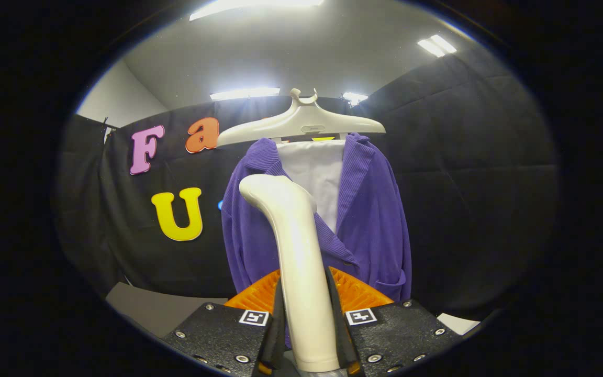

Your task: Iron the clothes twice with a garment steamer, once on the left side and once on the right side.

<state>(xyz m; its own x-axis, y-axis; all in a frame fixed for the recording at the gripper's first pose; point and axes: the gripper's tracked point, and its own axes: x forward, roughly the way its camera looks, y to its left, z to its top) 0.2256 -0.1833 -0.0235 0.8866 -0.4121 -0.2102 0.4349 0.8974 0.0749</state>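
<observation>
You had the gripper (pixel 305 335) clamped on the cream plastic garment steamer (pixel 296 251), its head beside the hanging purple corduroy jacket (pixel 369 220).

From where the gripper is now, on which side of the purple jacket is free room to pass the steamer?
Both sides of the jacket have bare wall. The middle is crowded: the gripper clamps the steamer before the jacket's front.

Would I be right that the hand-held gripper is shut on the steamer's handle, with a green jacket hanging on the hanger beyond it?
Not quite: the jacket is purple, as the gripper view shows. The hand-held gripper is indeed shut on the steamer's handle, with the hanger beyond it.
</observation>
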